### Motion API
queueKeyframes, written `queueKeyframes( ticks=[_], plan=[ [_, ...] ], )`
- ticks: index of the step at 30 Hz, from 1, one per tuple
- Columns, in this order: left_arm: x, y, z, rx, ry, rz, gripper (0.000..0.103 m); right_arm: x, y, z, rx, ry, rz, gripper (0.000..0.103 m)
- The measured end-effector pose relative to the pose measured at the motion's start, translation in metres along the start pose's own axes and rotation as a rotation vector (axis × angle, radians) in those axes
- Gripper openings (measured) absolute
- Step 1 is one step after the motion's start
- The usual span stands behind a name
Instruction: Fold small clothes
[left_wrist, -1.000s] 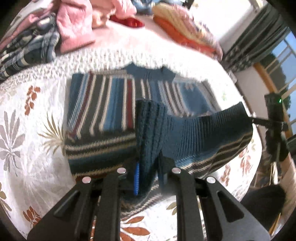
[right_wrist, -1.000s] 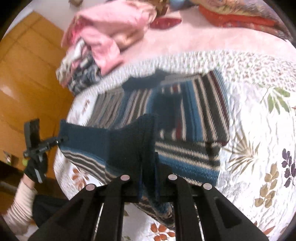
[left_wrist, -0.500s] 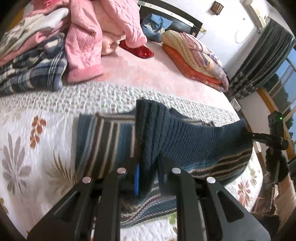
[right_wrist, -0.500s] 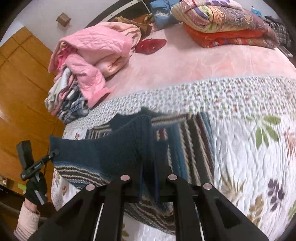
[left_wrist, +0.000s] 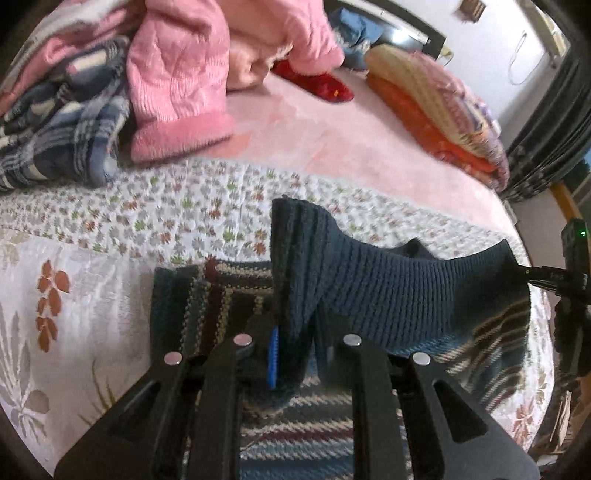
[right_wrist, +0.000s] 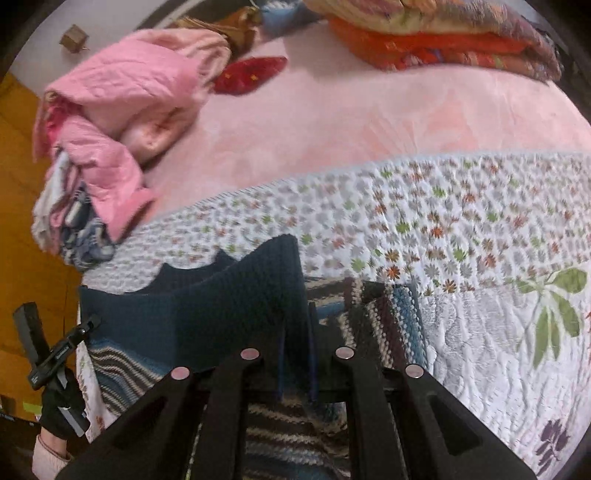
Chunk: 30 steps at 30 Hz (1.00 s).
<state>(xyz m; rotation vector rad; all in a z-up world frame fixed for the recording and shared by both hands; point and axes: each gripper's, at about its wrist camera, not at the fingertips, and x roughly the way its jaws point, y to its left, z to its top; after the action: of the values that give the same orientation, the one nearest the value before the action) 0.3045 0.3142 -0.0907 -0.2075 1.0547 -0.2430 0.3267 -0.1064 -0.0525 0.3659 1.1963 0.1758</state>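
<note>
Carrying the hem over, left gripper (left_wrist: 293, 354) and right gripper (right_wrist: 295, 365) each pinch the striped sweater's (left_wrist: 388, 291) ribbed edge above the floral quilt (right_wrist: 461, 332); best lower both corners level onto the collar.

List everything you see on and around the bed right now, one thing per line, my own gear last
striped sweater: one, navy with cream and maroon stripes, on the quilt, ribbed hem lifted
floral quilt: one, white, near end of the bed
pink blanket: one, beyond the quilt
clothes pile: one, pink and blue plaid, far left
folded bedding: one stack, orange and patterned, far right
red item: one, by the pile
left gripper: black, shut on the hem
right gripper: black, shut on the hem
</note>
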Motion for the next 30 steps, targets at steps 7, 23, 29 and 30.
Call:
queueKeyframes(
  ticks=[7, 23, 29, 30],
  plan=[
    [0.034, 0.011, -0.006, -0.023, 0.038, 0.035, 0.016, 0.038, -0.014, -0.002, 0.017, 0.041, -0.033, 0.010],
    [-0.052, 0.013, -0.034, -0.144, 0.046, 0.043, 0.047, -0.037, -0.033, -0.041, 0.109, -0.015, 0.012, 0.038],
    [-0.107, -0.024, -0.067, -0.038, 0.031, 0.019, 0.058, -0.081, -0.030, -0.095, 0.028, 0.013, -0.054, 0.050],
    [-0.113, -0.029, -0.072, -0.025, 0.025, 0.017, 0.059, -0.084, -0.031, -0.105, 0.033, 0.018, -0.049, 0.050]
  ],
)
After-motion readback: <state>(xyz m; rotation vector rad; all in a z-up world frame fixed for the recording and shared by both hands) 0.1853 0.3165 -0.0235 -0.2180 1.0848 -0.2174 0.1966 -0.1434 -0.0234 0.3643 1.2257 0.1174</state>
